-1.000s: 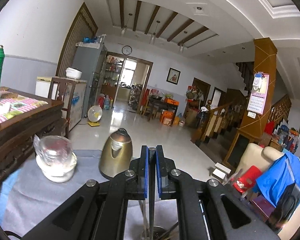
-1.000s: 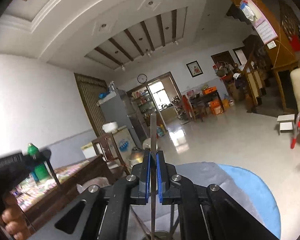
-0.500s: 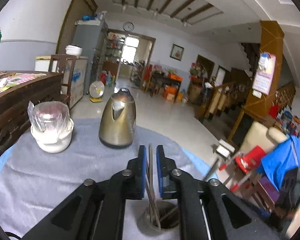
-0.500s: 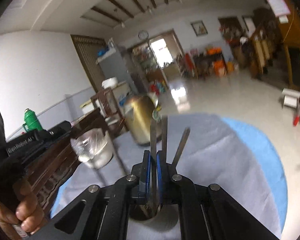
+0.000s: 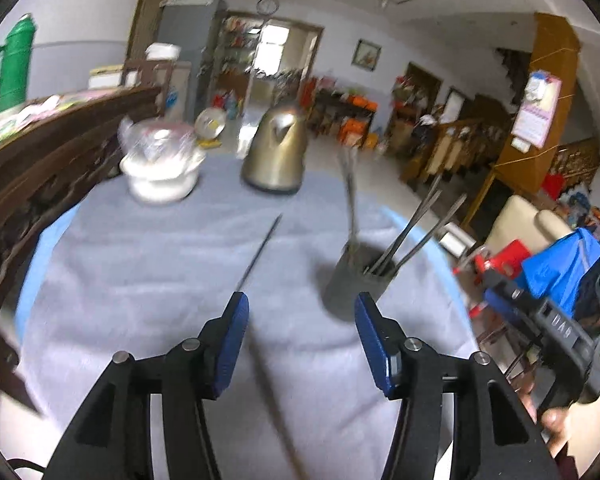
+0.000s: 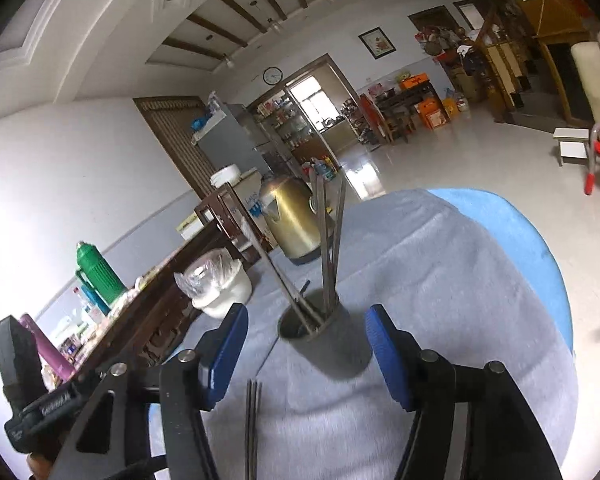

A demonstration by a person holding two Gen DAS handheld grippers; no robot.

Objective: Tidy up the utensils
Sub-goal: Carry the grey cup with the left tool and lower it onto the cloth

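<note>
Our left claw (image 5: 298,334) and right claw (image 6: 306,346) are both opening, pads clear of everything. The gray holder (image 6: 328,340) with upright utensils (image 6: 326,248) stands on the counter (image 6: 440,300), at one o'clock of the left claw, the kettle (image 5: 276,152) beyond.

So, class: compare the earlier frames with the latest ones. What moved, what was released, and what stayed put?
Both grippers were shut on thin metal utensils a second ago. Now the left gripper and right gripper are opening with nothing between the pads, and both views have tipped down toward the table. The utensils stand loose in the grey holder. One utensil lies on the cloth. The kettle and white bowl stayed.
</note>
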